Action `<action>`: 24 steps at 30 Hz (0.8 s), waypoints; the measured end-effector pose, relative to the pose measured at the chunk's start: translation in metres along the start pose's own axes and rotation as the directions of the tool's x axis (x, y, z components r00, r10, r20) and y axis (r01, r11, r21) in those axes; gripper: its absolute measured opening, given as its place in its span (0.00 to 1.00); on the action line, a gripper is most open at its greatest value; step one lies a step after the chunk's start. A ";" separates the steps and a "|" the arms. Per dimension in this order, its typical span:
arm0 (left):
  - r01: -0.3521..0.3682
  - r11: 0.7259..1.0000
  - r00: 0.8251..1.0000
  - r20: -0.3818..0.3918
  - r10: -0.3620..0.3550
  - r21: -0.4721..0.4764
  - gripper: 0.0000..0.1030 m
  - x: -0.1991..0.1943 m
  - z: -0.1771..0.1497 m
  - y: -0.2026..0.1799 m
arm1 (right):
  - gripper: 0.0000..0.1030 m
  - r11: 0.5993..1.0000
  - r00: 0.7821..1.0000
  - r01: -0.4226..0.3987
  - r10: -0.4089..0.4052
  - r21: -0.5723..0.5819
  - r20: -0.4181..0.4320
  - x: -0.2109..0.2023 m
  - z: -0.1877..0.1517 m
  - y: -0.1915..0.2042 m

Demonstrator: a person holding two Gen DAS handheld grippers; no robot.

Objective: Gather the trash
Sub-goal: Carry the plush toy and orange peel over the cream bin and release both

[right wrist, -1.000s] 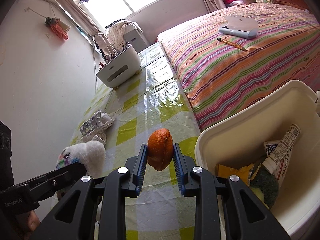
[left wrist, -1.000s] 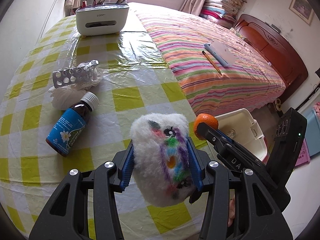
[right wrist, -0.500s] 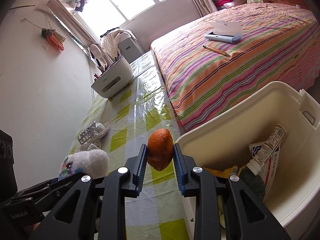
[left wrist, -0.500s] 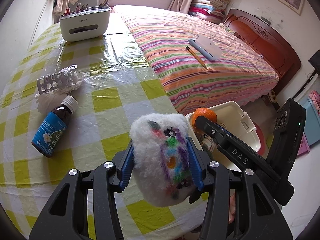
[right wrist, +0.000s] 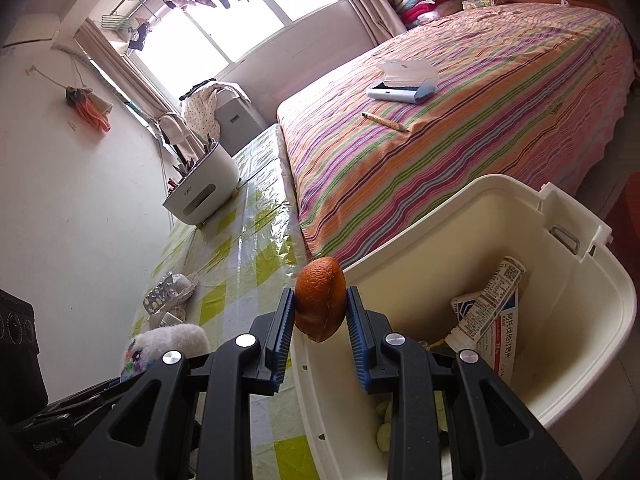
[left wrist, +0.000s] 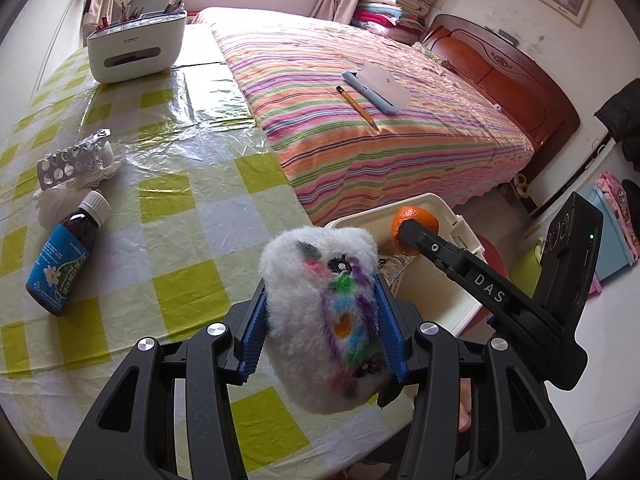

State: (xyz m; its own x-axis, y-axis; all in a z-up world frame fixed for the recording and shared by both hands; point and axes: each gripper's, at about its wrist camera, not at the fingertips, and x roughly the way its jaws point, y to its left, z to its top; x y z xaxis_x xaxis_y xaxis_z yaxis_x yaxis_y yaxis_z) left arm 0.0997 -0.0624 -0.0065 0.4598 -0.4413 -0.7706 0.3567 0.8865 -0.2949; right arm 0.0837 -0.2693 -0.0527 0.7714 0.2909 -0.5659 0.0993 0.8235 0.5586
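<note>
Striped bed point(left wrist: 384, 120) — bright window point(right wrist: 240, 12)

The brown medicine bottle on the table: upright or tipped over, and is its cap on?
Tipped over. The bottle lies on its side on the checked tablecloth, white cap on, pointing toward the blister pack.

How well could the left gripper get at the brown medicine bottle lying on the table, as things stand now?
Probably not yet: the left gripper is shut on the fluffy white toy, so its fingers are full. The medicine bottle itself lies uncovered on the table, nothing on it.
</note>
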 end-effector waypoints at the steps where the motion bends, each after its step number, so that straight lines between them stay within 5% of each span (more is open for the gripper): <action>1: 0.009 1.000 1.000 -0.002 -0.009 0.003 0.47 0.001 0.000 -0.003 | 0.25 1.000 1.000 0.011 -0.011 -0.001 0.008 -0.003 0.001 -0.003; 12: 0.064 0.997 0.997 -0.054 -0.063 0.031 0.47 0.032 -0.006 -0.031 | 0.25 0.989 0.987 0.148 -0.148 0.000 0.066 -0.024 0.005 -0.035; 19: 0.078 0.996 0.994 -0.084 -0.075 0.038 0.49 0.050 -0.007 -0.042 | 0.27 0.985 0.984 0.168 -0.170 0.032 0.057 -0.022 0.005 -0.050; 24: 0.070 0.997 0.996 -0.054 -0.067 0.043 0.71 0.055 -0.006 -0.048 | 0.27 0.981 0.978 0.190 -0.193 0.042 0.074 -0.024 0.005 -0.052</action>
State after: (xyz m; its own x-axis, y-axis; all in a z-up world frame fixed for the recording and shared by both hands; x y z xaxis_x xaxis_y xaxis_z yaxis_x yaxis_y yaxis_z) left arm 0.1027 -0.1284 -0.0386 0.3904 -0.4918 -0.7783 0.4226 0.8468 -0.3231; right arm 0.0634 -0.3215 -0.0646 0.7821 0.0900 -0.6167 0.2703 0.8426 0.4658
